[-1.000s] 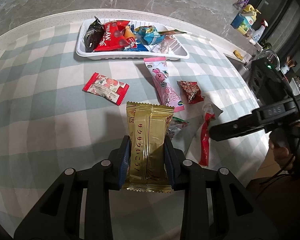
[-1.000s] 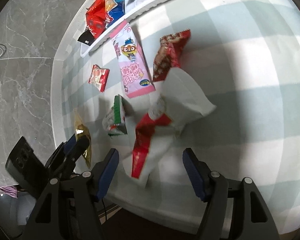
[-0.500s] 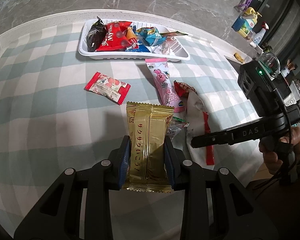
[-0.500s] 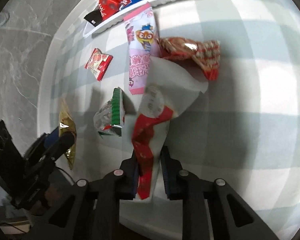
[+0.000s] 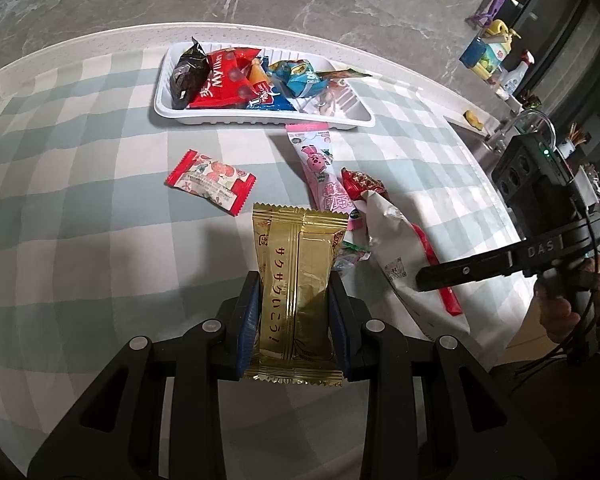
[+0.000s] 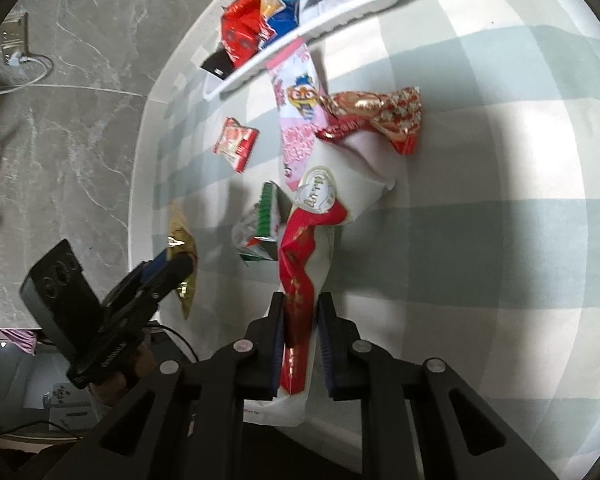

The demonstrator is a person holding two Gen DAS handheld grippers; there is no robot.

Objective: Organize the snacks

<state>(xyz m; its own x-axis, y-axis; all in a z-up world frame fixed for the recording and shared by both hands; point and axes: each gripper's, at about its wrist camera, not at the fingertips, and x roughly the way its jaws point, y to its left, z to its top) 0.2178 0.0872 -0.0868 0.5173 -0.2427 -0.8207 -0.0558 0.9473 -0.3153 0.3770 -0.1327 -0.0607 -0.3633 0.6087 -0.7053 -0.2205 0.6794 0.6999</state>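
My left gripper point(image 5: 296, 320) is shut on a gold snack packet point(image 5: 298, 280), held above the checked tablecloth. My right gripper point(image 6: 301, 344) is shut on the lower end of a long white-and-red snack bag point(image 6: 320, 236), which also shows in the left wrist view point(image 5: 404, 260). A white tray point(image 5: 260, 122) with several snacks stands at the far side; it also shows in the right wrist view point(image 6: 340, 16). On the cloth lie a pink packet point(image 5: 324, 176), a red-and-white candy point(image 5: 210, 182), a red foil candy point(image 5: 360, 182) and a small green packet point(image 6: 266, 216).
The table's right edge point(image 5: 496, 200) runs close to the right gripper. Bottles and clutter point(image 5: 492, 52) stand on a counter beyond it. A wall socket with a cable point(image 6: 16, 44) is on the grey marble floor.
My right gripper closed on the white-and-red bag, which was loose between open jaws one second ago, and has drawn it up a little. The left gripper keeps holding the gold packet.
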